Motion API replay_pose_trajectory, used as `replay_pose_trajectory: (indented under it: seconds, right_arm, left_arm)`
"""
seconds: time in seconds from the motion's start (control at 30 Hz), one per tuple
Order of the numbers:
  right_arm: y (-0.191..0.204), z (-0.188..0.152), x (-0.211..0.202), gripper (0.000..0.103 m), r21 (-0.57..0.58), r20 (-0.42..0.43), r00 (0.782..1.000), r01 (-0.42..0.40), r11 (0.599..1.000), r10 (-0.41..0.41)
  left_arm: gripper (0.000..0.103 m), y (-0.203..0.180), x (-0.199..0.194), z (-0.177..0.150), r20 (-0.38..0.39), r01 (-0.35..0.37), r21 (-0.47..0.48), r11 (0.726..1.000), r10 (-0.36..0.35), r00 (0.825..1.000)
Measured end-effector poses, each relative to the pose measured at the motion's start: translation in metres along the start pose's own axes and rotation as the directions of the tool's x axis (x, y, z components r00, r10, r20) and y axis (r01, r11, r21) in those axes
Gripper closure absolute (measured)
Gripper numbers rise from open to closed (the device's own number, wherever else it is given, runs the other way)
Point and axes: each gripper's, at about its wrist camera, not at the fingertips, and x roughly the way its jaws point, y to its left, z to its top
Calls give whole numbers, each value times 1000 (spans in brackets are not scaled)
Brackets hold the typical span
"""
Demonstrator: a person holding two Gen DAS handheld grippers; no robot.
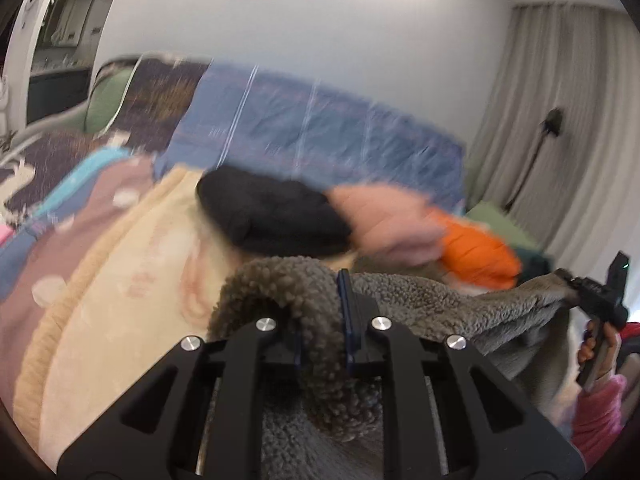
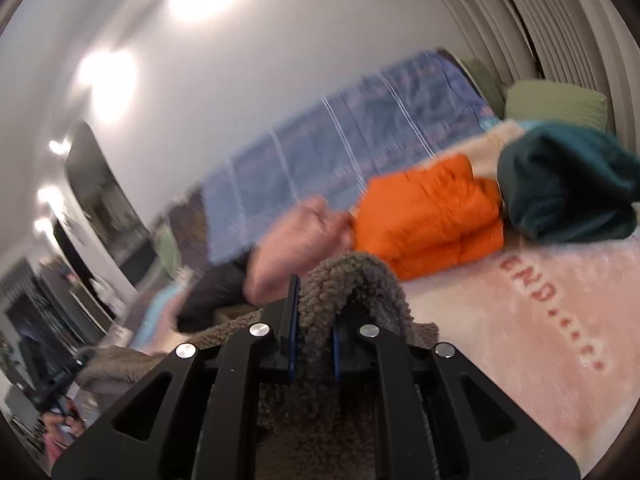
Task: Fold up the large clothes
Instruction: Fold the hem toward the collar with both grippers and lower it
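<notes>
Across the bed, you've basically got no real containers to speak of, just piles sitting on the cream and pink blanket (image 2: pixel 520 300). From the right wrist view there's a folded orange puffer jacket (image 2: pixel 432 216), with a dark teal garment (image 2: pixel 568 184) bunched up just beside it on the right, touching or nearly so. A pink fuzzy garment (image 2: pixel 292 240) sits left of the orange one, and the left wrist view shows a black garment (image 1: pixel 272 216) right against that pink one. Behind them all a blue quilt (image 1: pixel 312 128) runs along the wall, with a green pillow (image 2: pixel 556 102) by the curtains (image 1: pixel 560 100).

For room: the blanket on the right side of the right view, where the red lettering is, lies bare in front of the orange jacket. In the left view the cream stretch of blanket left of your gripper is bare too. The background is blurry, so fine edges are hard to call.

Fingers now. Your left gripper (image 1: pixel 324 320) has its fingers pressed nearly together, pinching a thick roll of the grey sherpa fleece (image 1: pixel 440 300). Your right gripper (image 2: pixel 316 328) is clamped on another bunched bit of the same fleece. The fleece hangs stretched between the two, above the blanket; the left view shows it running off to your right gripper at the far right, with your hand (image 1: pixel 600 352) on the handle.
</notes>
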Motion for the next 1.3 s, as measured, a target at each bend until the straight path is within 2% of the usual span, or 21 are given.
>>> replay_pose_trajectory:
  seconds: [0.07, 0.1, 0.17, 0.27, 0.43, 0.5, 0.53, 0.57, 0.6, 0.63, 0.67, 0.73, 0.83, 0.87, 0.97, 1.0, 1.2, 1.3]
  right_arm:
    - [-12, -16, 41, 91, -10, -76, 993, 85, 996, -85]
    - [-18, -23, 54, 90, -4, -104, 989, 105, 994, -105]
    - [-33, -32, 69, 89, 71, -152, 985, 91, 993, -79]
    - [-42, -33, 68, 88, 117, -154, 987, 57, 992, -39]
    - [-31, -32, 59, 84, 75, -146, 987, 77, 994, -65]
    - [-26, -29, 46, 80, 48, -133, 989, 78, 996, -71]
    - [-22, -28, 39, 74, 32, -125, 989, 78, 996, -74]
    - [-18, -28, 30, 53, 9, -116, 990, 84, 996, -83]
    - [-15, -29, 21, 37, -12, -100, 990, 102, 995, -103]
    - [-12, -30, 11, 21, -33, -73, 990, 118, 993, -120]
    - [-7, -31, 0, 21, -70, -39, 988, 144, 987, -147]
    - [2, -33, -12, 21, -150, -30, 983, 175, 973, -182]
    - [15, -40, -19, 21, -265, -30, 977, 194, 945, -209]
    - [22, -44, -18, 21, -320, -32, 974, 202, 926, -224]
    - [37, -52, -7, 21, -422, -37, 965, 220, 880, -260]
    - [39, -53, -4, 21, -431, -43, 964, 218, 876, -261]
    - [36, -43, 15, 20, -419, -71, 962, 211, 883, -263]
    - [32, -27, 29, 20, -408, -81, 963, 205, 890, -258]
  left_arm:
    - [86, 11, 37, -14, -66, -61, 2, 998, 61, 996]
    - [86, 19, 63, -27, -123, -84, -6, 996, 83, 989]
    - [85, 33, 80, -37, -165, -65, -64, 996, 54, 985]
    - [85, 47, 75, -34, -147, 7, -142, 990, -29, 989]
    - [84, 41, 69, -34, -136, 19, -132, 991, -37, 990]
    - [75, 36, 55, -29, -102, 41, -133, 990, -55, 993]
    - [68, 34, 45, -26, -75, 68, -134, 989, -78, 994]
    - [47, 31, 36, -24, -57, 84, -127, 988, -91, 994]
    - [28, 26, 22, -22, -32, 78, -108, 991, -82, 996]
    - [23, 21, 10, -21, 4, 34, -80, 996, -33, 999]
    - [21, 16, 3, -20, 30, 0, -50, 999, 1, 1000]
    - [19, 6, -13, -18, 50, -52, 16, 999, 51, 997]
    - [19, -6, -23, -21, 49, -60, 75, 995, 56, 997]
    - [19, -11, -22, -23, 41, -62, 111, 992, 57, 998]
    - [19, -32, -6, -29, 1, -138, 239, 961, 142, 990]
    - [19, -36, 2, -30, -15, -161, 269, 950, 172, 985]
    - [19, -41, 36, -18, -48, -218, 344, 913, 249, 967]
    - [19, -35, 56, -4, -67, -228, 358, 905, 269, 961]
